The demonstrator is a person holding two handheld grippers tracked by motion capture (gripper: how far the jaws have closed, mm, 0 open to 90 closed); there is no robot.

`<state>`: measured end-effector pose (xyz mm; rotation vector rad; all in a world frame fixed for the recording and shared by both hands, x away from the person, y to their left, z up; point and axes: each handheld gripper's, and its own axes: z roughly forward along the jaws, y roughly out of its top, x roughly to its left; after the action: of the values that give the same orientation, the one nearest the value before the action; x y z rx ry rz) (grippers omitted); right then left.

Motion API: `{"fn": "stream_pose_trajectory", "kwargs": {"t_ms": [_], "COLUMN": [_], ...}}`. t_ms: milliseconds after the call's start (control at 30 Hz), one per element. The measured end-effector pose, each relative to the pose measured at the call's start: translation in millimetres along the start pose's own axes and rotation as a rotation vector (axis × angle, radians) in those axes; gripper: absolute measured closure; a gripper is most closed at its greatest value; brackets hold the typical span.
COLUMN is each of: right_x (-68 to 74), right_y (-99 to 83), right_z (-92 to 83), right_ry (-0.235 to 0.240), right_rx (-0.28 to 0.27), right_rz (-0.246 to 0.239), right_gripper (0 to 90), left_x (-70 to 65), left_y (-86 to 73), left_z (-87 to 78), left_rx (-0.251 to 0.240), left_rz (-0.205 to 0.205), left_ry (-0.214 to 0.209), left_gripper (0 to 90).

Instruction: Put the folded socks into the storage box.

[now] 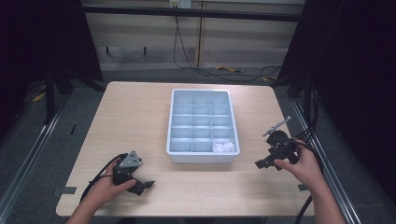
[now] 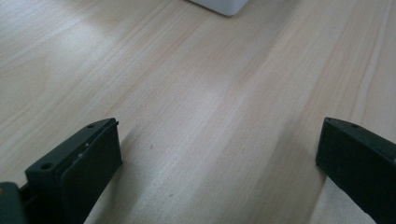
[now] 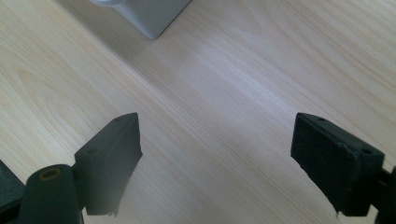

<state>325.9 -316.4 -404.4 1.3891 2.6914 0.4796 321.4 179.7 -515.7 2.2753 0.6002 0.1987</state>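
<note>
Resting low over the pale, fine-grained wooden table [image 1: 140, 116], left gripper [image 1: 140, 186] near the front-left corner, held in the person's left hand [image 1: 105, 189], grey three-cornered plate on top; matte black flat-faced jaws spread wide with nothing but bare wood between them. Held likewise near the right edge, right gripper [image 1: 261, 163] in the right hand [image 1: 303, 165], blocky black jaws also wide apart and gripping nothing, angled toward the tray. Sitting mid-table between the two grippers, a rectangular white plastic tray [image 1: 203, 158] with rounded corners, divided by thin walls into a grid of small square compartments. Lying in the compartment at the tray's front-right corner, a crumpled white piece [image 1: 224, 147], soft-looking, material too small to tell. Showing at the top edge of each gripper view, a smooth rounded tray corner.
</note>
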Motion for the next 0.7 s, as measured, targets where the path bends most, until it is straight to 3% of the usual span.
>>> {"fn": "stream_pose_trajectory", "kwargs": {"t_ms": [300,700], "right_x": [-3.2,-5.1], "right_y": [-10.6,-20.3], "right_z": [6.6,12.1], "right_ry": [0.004,0.001], "right_rx": [-0.007,-0.016], "right_rz": [0.02,0.011], "right_gripper": [15.1,15.0], "left_x": [0.0,0.0], "left_y": [0.0,0.0], "left_z": [0.0,0.0], "left_rx": [0.0,0.0], "left_rz": [0.0,0.0], "left_ry": [0.001,0.001], "left_gripper": [0.0,0.0]}}
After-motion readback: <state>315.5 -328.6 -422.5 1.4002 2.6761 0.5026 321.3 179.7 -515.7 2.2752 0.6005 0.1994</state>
